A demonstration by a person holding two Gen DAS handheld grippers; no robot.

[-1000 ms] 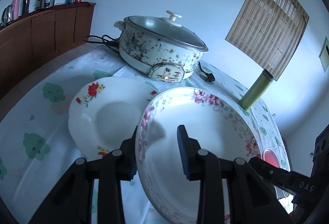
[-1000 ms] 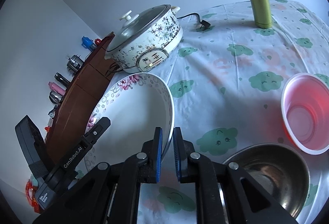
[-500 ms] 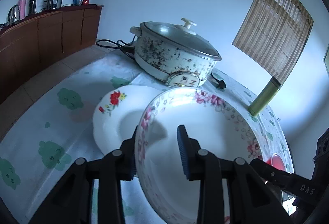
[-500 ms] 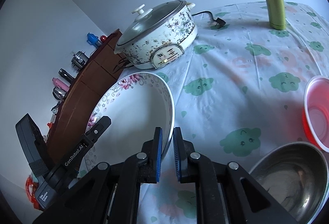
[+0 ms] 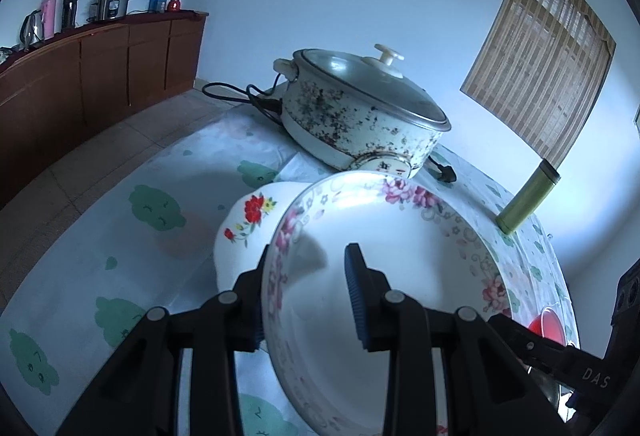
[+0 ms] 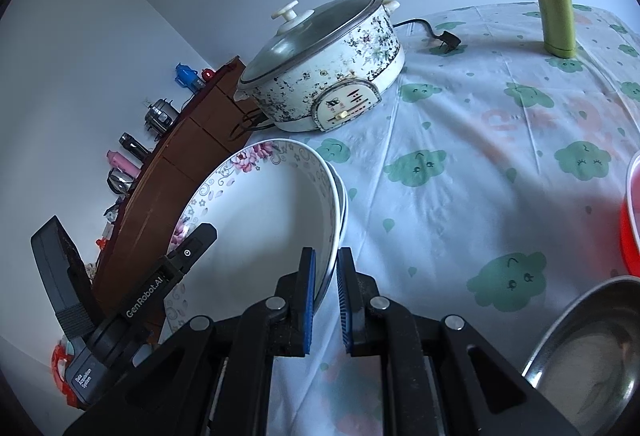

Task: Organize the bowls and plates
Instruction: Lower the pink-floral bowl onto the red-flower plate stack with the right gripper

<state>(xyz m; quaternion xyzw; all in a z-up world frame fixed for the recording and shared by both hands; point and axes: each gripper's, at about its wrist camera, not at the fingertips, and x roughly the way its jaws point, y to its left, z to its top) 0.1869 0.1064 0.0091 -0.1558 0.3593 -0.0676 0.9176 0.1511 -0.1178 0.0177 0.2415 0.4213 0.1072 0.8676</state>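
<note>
Pink-flowered bowl [image 5: 400, 256]: held tilted above the tablecloth [image 5: 120, 236], in front of the electric pot [image 5: 360, 119], overlapping the red-flowered plate [image 5: 248, 220] on its left. Left gripper [image 5: 308, 296] clamps its left rim, jaws partly closed. Right gripper [image 6: 325, 296] pinches the opposite rim, jaws narrow; steel bowl [image 6: 592, 356] and red cup [image 6: 630, 220] sit rightmost.

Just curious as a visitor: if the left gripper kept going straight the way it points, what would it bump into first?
The left gripper already holds the flowered bowl. Going straight on, that bowl would probably meet the white plate beneath it first, with the speckled cooking pot further along; depth is unclear.
</note>
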